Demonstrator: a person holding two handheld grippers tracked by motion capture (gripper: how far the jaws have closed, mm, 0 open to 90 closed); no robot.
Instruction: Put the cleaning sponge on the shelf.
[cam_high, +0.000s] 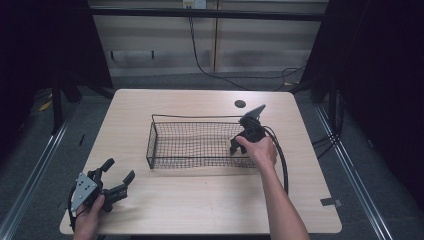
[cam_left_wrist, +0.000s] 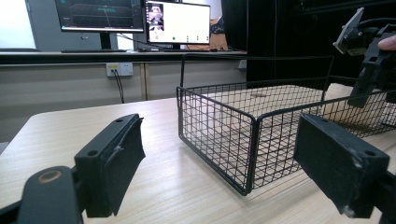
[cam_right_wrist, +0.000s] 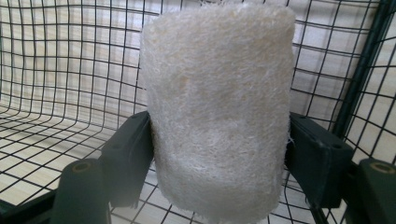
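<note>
On the pale wooden worktop (cam_high: 200, 200) I see a black wire basket (cam_high: 165, 131) standing near the middle. My right gripper (cam_high: 239, 141) is tipped down into the basket's right end, with the person's right hand (cam_high: 260, 150) wrapped around it and its cable (cam_high: 282, 160) looping back beside the forearm. In the right gripper view its jaws are pinching a pale, fibrous loofah-like roll (cam_right_wrist: 217, 107) from both sides, the roll standing upright between them just above the basket's mesh floor, close to a corner. My left gripper (cam_high: 117, 176) sits low at the near left of the worktop, well apart from the basket, held in the left hand (cam_high: 90, 217). Its jaws are spread wide with nothing between them; in the left gripper view they frame the basket's near corner.
</note>
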